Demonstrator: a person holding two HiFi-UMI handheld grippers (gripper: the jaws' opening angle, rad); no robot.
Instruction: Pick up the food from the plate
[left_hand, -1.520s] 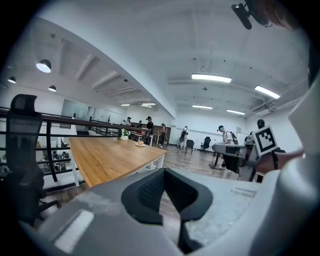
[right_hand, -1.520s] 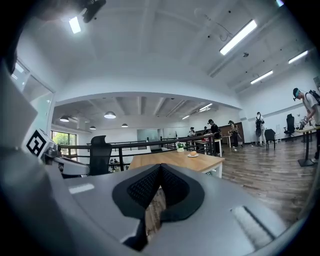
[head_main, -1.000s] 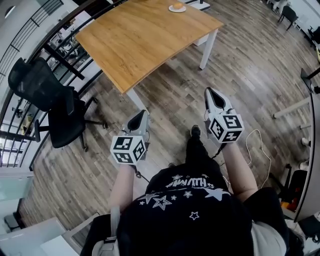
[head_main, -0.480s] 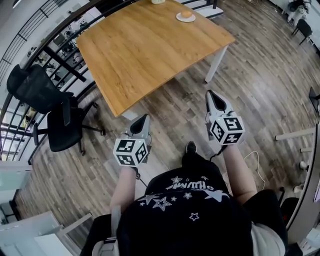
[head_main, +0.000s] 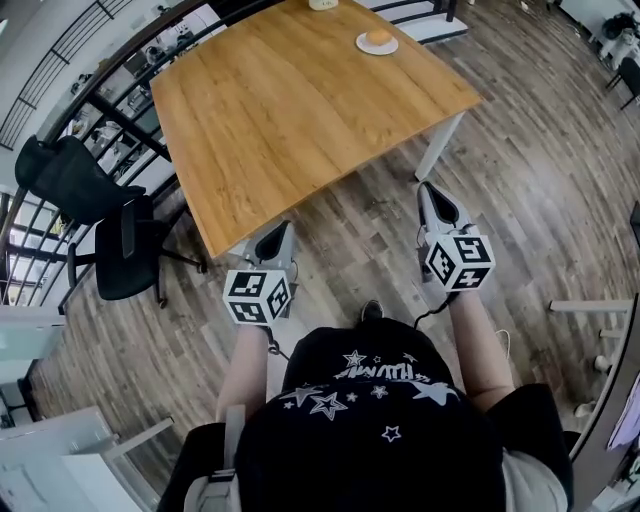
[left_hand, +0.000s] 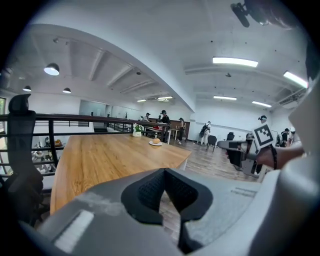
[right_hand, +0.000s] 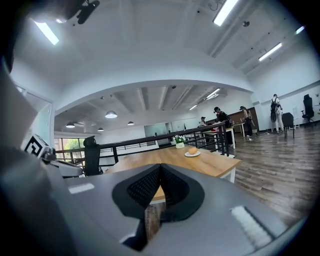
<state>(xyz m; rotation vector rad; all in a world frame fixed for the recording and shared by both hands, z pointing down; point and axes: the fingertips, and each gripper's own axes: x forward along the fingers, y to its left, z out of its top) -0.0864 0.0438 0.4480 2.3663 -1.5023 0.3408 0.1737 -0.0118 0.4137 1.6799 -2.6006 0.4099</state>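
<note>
Sitting on a small white plate (head_main: 361, 45) near the far corner of the wooden desk (head_main: 290, 110), at the upper middle of the head view, the food (head_main: 379, 37) is seen as a round, golden-brown piece, probably a bun. Both tools are held by the desk's near edge, well apart from the plate: the left tool (head_main: 277, 238) at centre-left, the right tool (head_main: 433, 196) at centre-right. Each tool's jaws are shown pressed together with nothing between them. The bun is judged light, soft and easily crushed, with a dry crust unlikely to slip. It would best be taken across its widest middle with a gentle squeeze, once the jaws are opened wider than it. The plate may slide if nudged.
</note>
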